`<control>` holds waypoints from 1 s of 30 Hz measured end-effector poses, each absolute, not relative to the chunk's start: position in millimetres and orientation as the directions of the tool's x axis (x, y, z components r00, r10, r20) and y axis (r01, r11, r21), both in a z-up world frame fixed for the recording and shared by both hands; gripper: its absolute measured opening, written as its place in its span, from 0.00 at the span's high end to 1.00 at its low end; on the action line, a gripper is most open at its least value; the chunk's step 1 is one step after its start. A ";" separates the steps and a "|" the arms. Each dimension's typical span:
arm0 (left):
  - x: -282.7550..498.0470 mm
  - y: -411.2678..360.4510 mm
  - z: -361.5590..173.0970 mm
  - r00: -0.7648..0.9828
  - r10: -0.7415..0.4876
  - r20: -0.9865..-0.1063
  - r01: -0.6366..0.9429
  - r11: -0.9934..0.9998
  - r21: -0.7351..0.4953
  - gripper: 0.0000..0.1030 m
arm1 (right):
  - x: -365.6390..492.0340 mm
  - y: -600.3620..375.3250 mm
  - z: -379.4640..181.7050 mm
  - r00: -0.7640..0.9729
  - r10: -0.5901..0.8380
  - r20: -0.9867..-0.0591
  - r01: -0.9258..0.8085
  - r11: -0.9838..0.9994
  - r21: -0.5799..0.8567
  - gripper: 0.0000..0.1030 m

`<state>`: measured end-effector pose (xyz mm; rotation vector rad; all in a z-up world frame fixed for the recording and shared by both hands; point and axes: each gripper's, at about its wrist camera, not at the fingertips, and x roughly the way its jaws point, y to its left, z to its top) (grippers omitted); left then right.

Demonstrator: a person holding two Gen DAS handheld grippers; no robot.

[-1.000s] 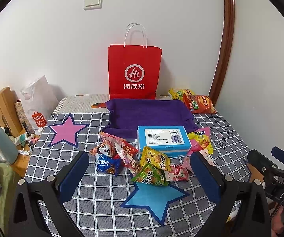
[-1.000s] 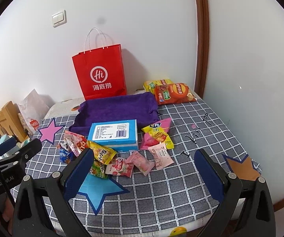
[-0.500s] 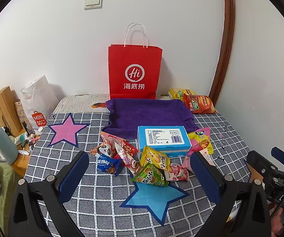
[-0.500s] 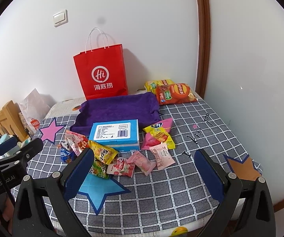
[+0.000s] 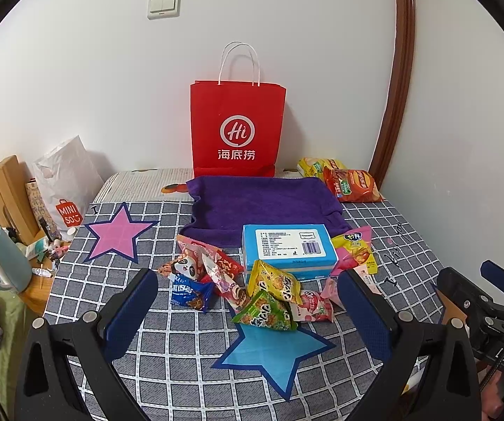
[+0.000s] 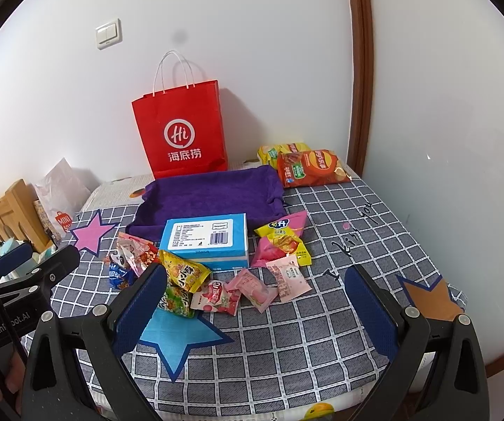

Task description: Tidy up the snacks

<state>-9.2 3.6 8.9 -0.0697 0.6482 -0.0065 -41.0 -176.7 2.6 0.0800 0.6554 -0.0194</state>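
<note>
Several small snack packets (image 5: 273, 294) lie in a heap on the grey checked cloth (image 5: 167, 343), in front of a blue box (image 5: 288, 249) (image 6: 206, 240). Pink packets (image 6: 269, 280) lie to the right of the heap. A purple towel (image 5: 262, 203) and a red paper bag (image 5: 237, 126) (image 6: 181, 129) are behind. Chip bags (image 5: 351, 182) (image 6: 309, 168) lie at the back right. My left gripper (image 5: 248, 308) is open and empty, above the near edge. My right gripper (image 6: 255, 301) is open and empty, likewise held back from the snacks.
A pink star (image 5: 120, 231), a blue star (image 5: 276, 354) and an orange star (image 6: 430, 298) are marked on the cloth. A white MINISO bag (image 5: 64, 182) and wooden furniture (image 5: 2, 189) stand at the left. Walls close the back and right.
The right wrist view has shifted slightly, so the snacks sit a little further right and lower in it. The left gripper has barely moved. Both grippers stay open.
</note>
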 end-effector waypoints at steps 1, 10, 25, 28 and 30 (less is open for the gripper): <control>-9.4 3.6 8.7 0.797 -0.028 -0.603 -0.016 0.998 -0.067 0.01 | -41.1 -176.7 2.6 0.793 0.007 -0.610 0.043 0.997 0.068 0.03; -9.5 3.3 9.2 0.798 -0.029 -0.602 -0.014 0.998 -0.067 0.01 | -44.0 -176.0 4.2 0.796 0.011 -0.605 0.038 0.997 0.068 0.03; -8.7 0.3 11.4 0.799 -0.031 -0.600 -0.011 0.998 -0.065 0.00 | -48.4 -174.4 7.5 0.804 0.013 -0.595 0.032 0.997 0.065 0.03; -9.2 0.6 10.9 0.799 -0.031 -0.601 -0.012 0.998 -0.067 0.00 | -48.6 -174.3 8.0 0.805 0.014 -0.594 0.031 0.997 0.066 0.03; -8.0 -0.1 11.5 0.798 -0.033 -0.602 -0.010 0.998 -0.068 0.01 | -48.4 -174.5 7.9 0.805 0.016 -0.593 0.030 0.997 0.068 0.03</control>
